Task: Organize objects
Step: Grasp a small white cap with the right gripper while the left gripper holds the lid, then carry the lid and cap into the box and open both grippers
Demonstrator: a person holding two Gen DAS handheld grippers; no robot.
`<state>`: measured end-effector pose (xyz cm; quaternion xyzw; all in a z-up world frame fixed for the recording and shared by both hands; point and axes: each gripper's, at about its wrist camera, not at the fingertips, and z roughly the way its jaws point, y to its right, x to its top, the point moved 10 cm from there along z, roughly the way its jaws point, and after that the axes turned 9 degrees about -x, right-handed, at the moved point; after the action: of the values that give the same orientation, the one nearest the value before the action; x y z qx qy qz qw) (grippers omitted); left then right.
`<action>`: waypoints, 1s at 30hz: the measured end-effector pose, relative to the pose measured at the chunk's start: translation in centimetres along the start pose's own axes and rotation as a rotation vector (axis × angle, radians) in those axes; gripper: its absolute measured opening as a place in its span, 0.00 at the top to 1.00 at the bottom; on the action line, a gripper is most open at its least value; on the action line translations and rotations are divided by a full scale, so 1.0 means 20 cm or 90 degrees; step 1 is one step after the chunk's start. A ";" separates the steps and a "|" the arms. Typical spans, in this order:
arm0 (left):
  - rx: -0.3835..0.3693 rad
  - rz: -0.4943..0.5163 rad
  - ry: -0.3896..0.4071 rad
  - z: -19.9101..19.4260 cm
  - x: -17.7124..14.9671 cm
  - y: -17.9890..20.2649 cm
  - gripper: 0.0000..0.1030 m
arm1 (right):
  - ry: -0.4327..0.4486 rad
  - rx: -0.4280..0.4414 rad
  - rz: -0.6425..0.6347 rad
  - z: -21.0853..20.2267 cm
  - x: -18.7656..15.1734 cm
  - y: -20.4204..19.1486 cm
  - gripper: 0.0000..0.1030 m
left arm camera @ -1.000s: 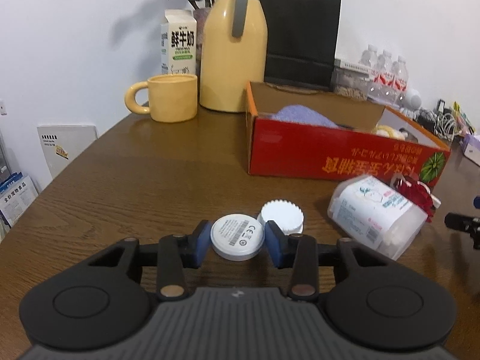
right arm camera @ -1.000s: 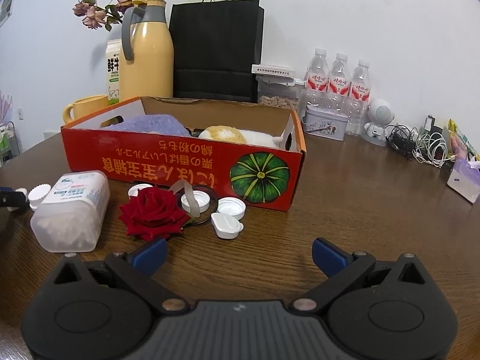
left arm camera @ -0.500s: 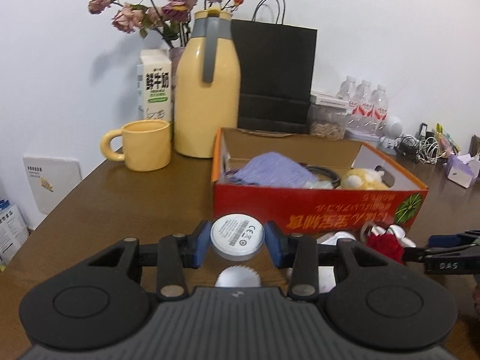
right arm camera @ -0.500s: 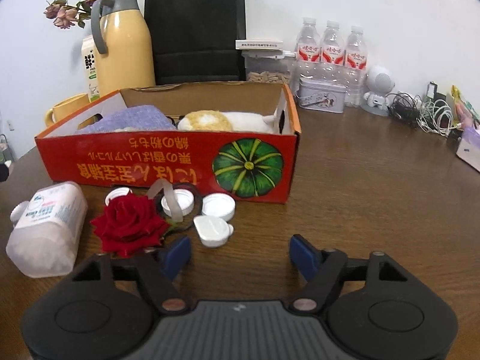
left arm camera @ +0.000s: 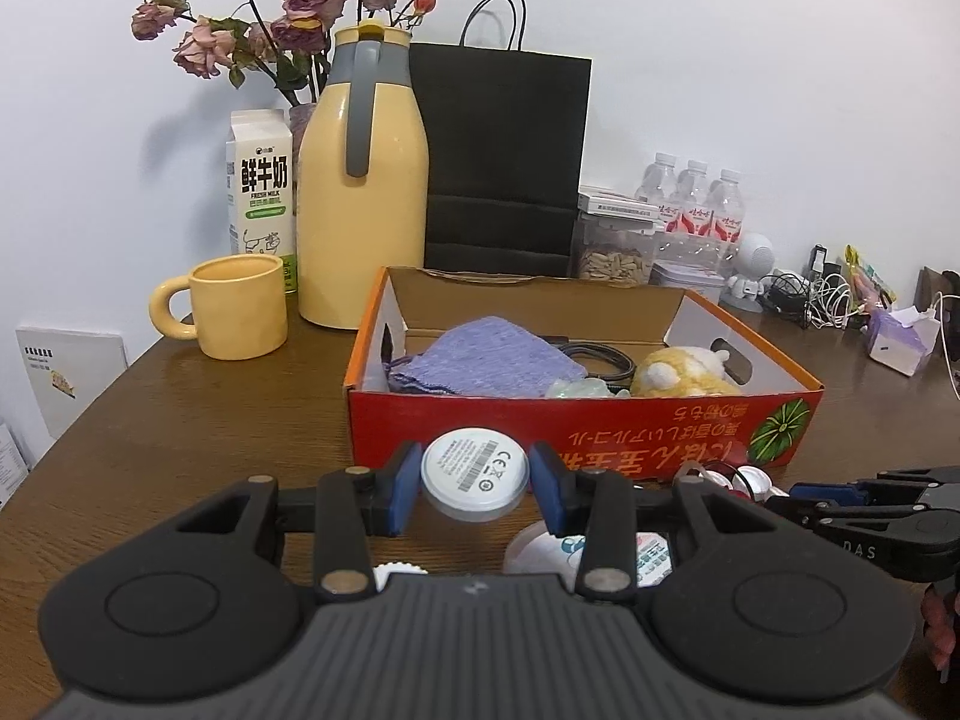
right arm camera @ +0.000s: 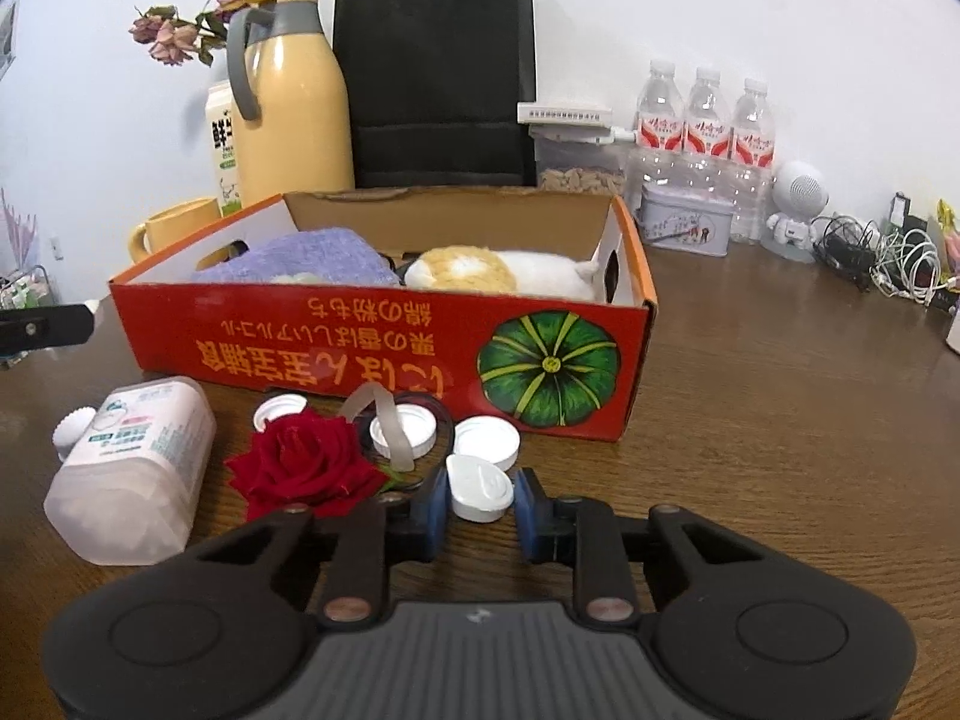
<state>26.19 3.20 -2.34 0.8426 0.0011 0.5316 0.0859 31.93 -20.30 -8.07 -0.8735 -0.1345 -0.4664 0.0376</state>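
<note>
Our red box already holds a cloth and a plush toy; caps, a rose and a jar wait on the counter. Our left tool clamps a round white disc before the box. Our right tool is closing around a white cap.

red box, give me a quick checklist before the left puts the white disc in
1. White disc held between left gripper fingers: ok
2. Disc lifted off the table: ok
3. Disc over the red box opening: not ok, short of the front wall
4. Free space inside beside purple cloth and plush toy: cannot tell
5. Right gripper, closing around a white cap, clear of the path: ok
</note>
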 end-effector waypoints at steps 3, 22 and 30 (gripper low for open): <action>0.000 -0.003 0.002 0.00 0.00 0.00 0.61 | 0.026 -0.004 -0.005 -0.04 0.02 0.00 0.78; -0.037 0.030 0.066 0.10 0.31 0.17 0.61 | 0.172 0.015 -0.028 -0.15 0.39 -0.15 0.78; -0.032 0.025 0.077 0.26 0.44 0.17 0.61 | 0.192 0.021 -0.026 0.00 0.60 -0.27 0.78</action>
<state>34.32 -0.10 3.86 0.8066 -0.0235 0.5827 0.0962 36.85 -12.80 1.47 -0.7898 -0.1526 -0.5908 0.0620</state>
